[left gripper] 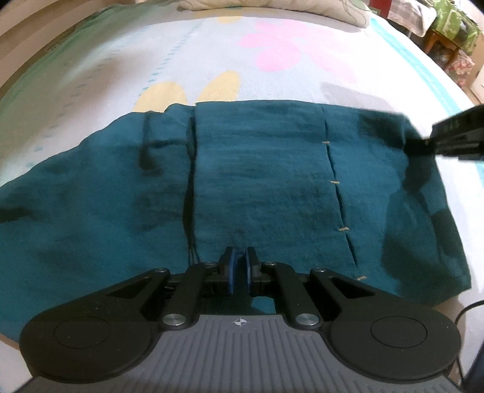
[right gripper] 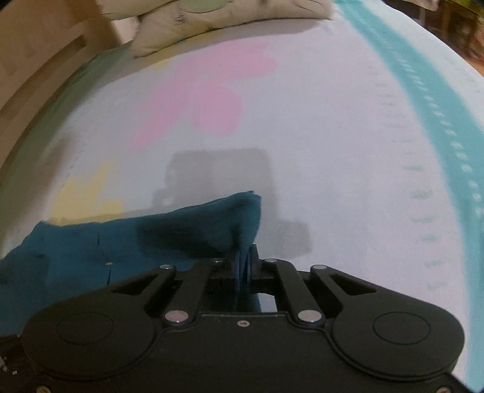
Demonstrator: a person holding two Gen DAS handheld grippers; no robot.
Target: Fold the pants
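Dark teal pants [left gripper: 260,181] lie spread across the bed, partly folded, with seams and small yellow stitches showing. My left gripper [left gripper: 240,257] is shut on the near edge of the pants, a pinch of cloth between its blue pads. My right gripper [right gripper: 243,257] is shut on a far right corner of the pants [right gripper: 193,223] and holds it lifted a little off the sheet. The right gripper also shows in the left wrist view [left gripper: 423,142] at the right edge, clamped on that corner.
The bed sheet [left gripper: 121,75] is pale with pink and yellow flower shapes and a turquoise stripe [right gripper: 438,121] along the right. A pillow [right gripper: 217,21] lies at the head of the bed. A wooden chair [left gripper: 444,39] stands beyond the bed's right side.
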